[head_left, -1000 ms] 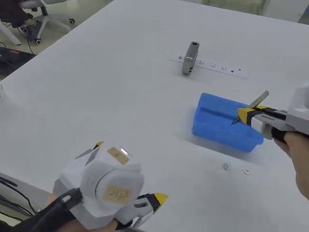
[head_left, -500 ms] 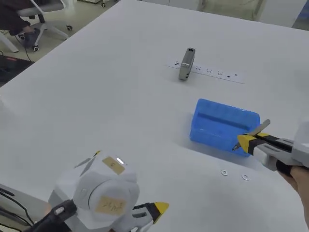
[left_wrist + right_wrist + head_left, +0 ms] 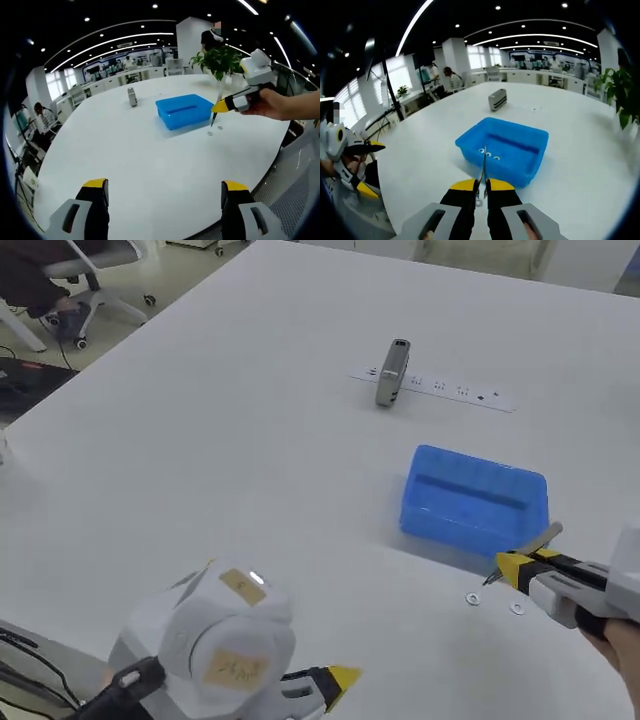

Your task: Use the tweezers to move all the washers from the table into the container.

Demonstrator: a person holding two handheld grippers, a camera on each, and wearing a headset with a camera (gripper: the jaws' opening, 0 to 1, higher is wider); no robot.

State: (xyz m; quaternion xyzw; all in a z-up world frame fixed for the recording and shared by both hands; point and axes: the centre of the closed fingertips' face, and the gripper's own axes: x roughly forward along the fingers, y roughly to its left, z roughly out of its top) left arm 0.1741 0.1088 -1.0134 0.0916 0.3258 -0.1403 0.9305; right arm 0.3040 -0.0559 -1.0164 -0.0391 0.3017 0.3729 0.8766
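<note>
Near container (image 3: 470, 525), claw (image 3: 481, 184) tight on tweezers (image 3: 484, 162)

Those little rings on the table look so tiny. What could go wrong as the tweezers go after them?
The two washers lie flat on the smooth table, so the tweezers in the right gripper may slide one away rather than pinch it. They lie close together; reaching for one could knock the other. The blue container stands just beside them and could get nudged.
</note>
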